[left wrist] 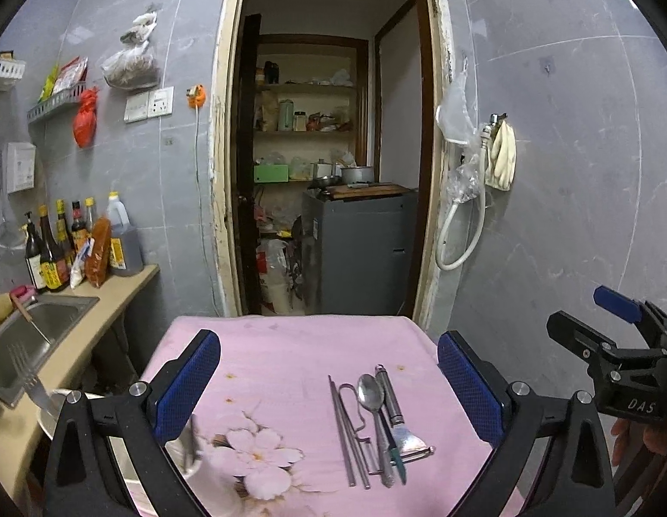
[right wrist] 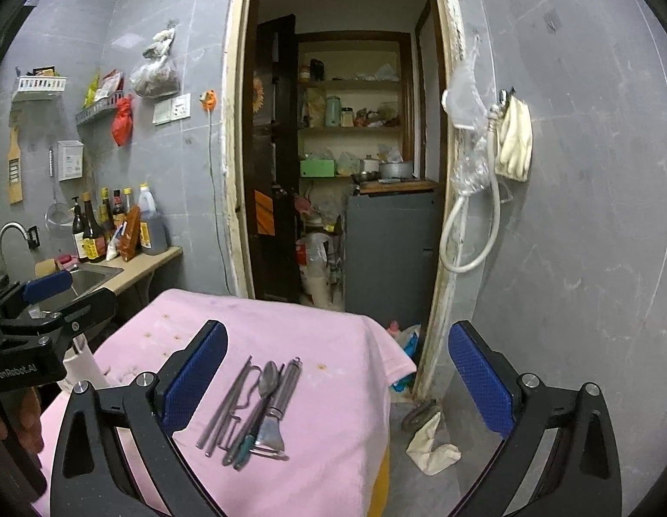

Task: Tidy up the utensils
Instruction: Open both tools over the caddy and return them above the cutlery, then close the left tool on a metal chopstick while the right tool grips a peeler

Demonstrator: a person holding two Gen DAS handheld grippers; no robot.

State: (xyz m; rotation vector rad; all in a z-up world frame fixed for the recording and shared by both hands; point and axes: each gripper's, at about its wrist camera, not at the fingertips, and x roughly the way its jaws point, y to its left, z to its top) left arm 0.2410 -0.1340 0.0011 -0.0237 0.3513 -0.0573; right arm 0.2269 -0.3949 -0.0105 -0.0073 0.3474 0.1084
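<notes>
Both grippers, left [left wrist: 329, 383] & right [right wrist: 338, 375], wide open above utensils [left wrist: 378, 426] on pink cloth [left wrist: 290, 353]

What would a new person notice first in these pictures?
First, the pink cloth over the table, with a tight bundle of metal utensils lying on its right part. The open left gripper frames them, with nothing between its fingers. Behind stands an open doorway to a cluttered storeroom.
</notes>
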